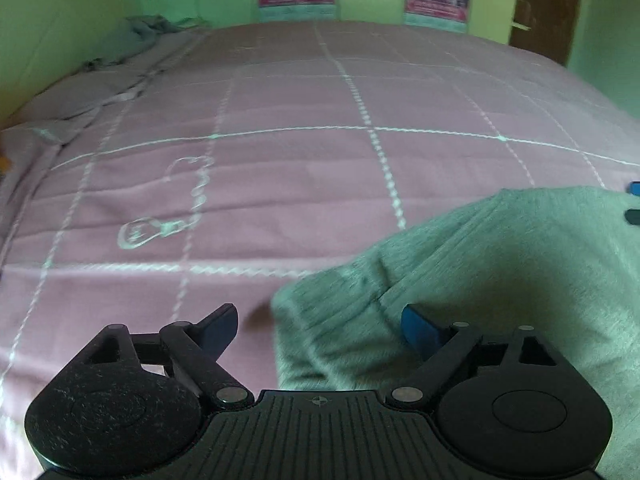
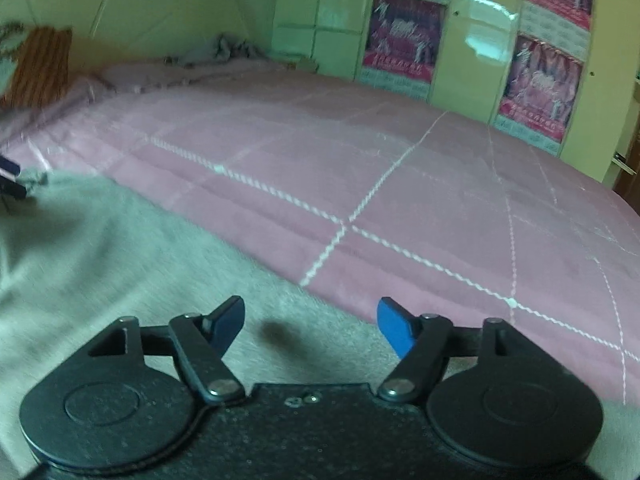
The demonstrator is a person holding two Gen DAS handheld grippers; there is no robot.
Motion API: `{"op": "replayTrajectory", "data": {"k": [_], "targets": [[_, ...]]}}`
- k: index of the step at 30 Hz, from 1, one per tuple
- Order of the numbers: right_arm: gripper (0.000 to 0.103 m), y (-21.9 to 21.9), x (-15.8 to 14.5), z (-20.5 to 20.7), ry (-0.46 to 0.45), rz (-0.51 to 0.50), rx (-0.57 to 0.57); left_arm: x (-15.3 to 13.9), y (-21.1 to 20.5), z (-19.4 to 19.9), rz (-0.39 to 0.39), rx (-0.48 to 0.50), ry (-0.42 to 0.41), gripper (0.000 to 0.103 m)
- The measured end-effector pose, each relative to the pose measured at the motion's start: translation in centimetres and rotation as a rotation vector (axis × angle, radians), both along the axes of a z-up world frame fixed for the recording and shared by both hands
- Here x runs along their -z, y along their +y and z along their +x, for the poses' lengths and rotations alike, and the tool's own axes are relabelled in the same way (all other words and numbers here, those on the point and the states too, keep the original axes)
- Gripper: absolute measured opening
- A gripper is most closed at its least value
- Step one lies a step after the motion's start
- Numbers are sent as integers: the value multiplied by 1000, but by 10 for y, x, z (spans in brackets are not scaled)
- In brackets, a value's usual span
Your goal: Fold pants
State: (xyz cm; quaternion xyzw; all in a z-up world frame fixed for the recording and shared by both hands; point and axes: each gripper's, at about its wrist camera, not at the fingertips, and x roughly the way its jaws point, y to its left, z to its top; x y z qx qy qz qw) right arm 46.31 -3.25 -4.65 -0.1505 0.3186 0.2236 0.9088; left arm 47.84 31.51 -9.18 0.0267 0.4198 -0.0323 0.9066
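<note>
Grey-green pants [image 1: 500,280] lie in a heap on the pink bedspread [image 1: 280,180], at the lower right of the left wrist view. My left gripper [image 1: 320,330] is open, just above the pants' left edge, holding nothing. In the right wrist view the pants [image 2: 100,260] spread across the lower left. My right gripper [image 2: 310,330] is open and empty over the pants' edge. The other gripper's blue fingers show at the far right edge of the left wrist view [image 1: 634,200] and at the left edge of the right wrist view [image 2: 10,180].
The pink bedspread [image 2: 400,180] has white grid stitching. Crumpled grey cloth [image 1: 136,36] lies at the far corner by the green wall. Cupboards with posters [image 2: 404,36] stand behind the bed. A brown door [image 1: 548,8] is at the far right.
</note>
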Motion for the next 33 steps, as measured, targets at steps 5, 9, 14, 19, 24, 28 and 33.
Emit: {"op": "replayTrajectory", "data": {"k": [5, 9, 14, 19, 24, 28, 33], "targets": [[69, -1, 10, 15, 42, -51, -88, 12, -2, 19, -22, 19, 33, 78], [52, -1, 8, 26, 115, -50, -148, 8, -14, 22, -54, 74, 23, 22], [5, 14, 1, 15, 102, -119, -167, -5, -31, 6, 34, 77, -34, 20], [5, -1, -43, -41, -43, -63, -174, -55, -20, -54, -9, 109, -242, 20], [5, -18, -96, -139, -216, -82, -243, -93, -19, -141, -40, 162, -390, 20], [5, -30, -116, -224, -261, -89, -279, -86, -30, -204, 30, 208, -378, 20], [5, -34, -83, -292, -144, -49, -229, -39, -53, -256, 122, 205, -271, 21]]}}
